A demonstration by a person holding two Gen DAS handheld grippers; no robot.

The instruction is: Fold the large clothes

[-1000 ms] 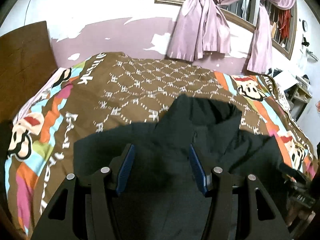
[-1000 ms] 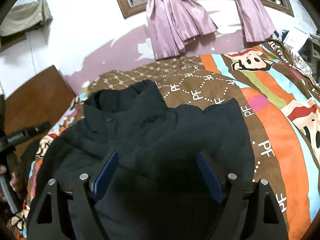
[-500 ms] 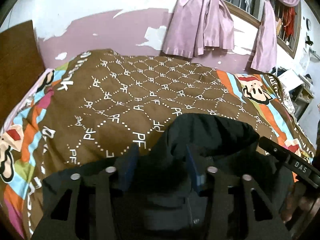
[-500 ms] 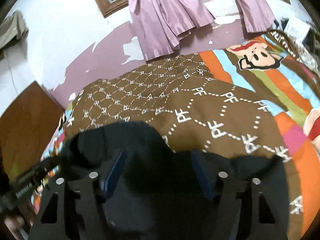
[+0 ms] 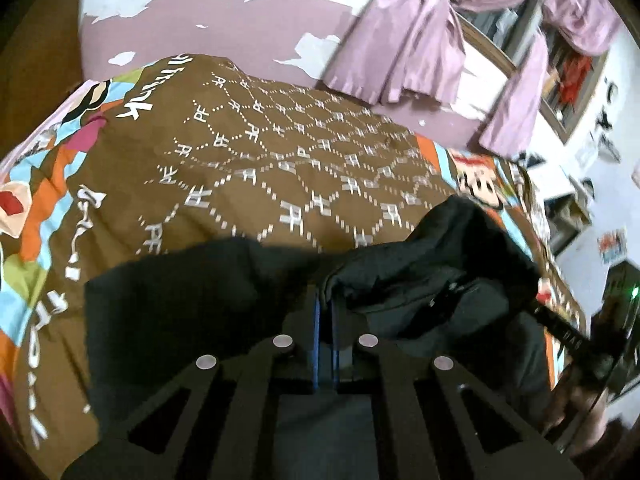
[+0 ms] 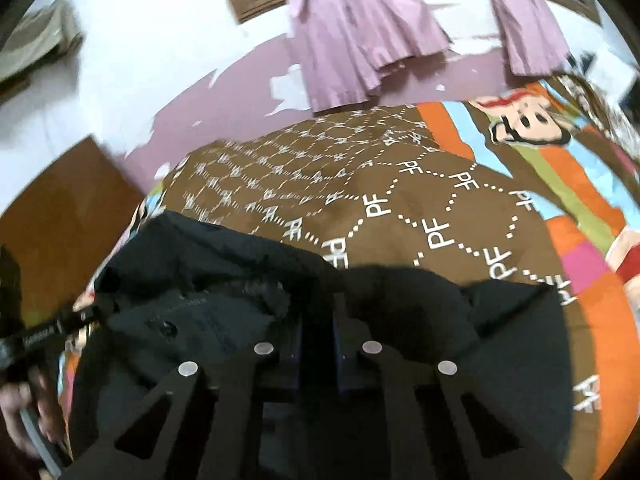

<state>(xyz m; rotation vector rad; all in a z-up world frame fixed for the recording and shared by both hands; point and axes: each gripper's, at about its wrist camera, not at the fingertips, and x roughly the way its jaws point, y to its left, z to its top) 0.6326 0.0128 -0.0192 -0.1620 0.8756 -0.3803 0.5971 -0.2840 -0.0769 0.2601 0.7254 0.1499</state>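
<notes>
The black jacket lay spread on the patterned bedspread, its collar end bunched up between the two tools. The left gripper had just been closing and stood pressed together on a fold of the cloth; the right gripper had likewise just narrowed, nipping dark fabric near the collar (both views are blurred). The padding looked bulky and slick, so I judged a thin pinch might slip free on lifting, leaving the fold lopsided.
</notes>
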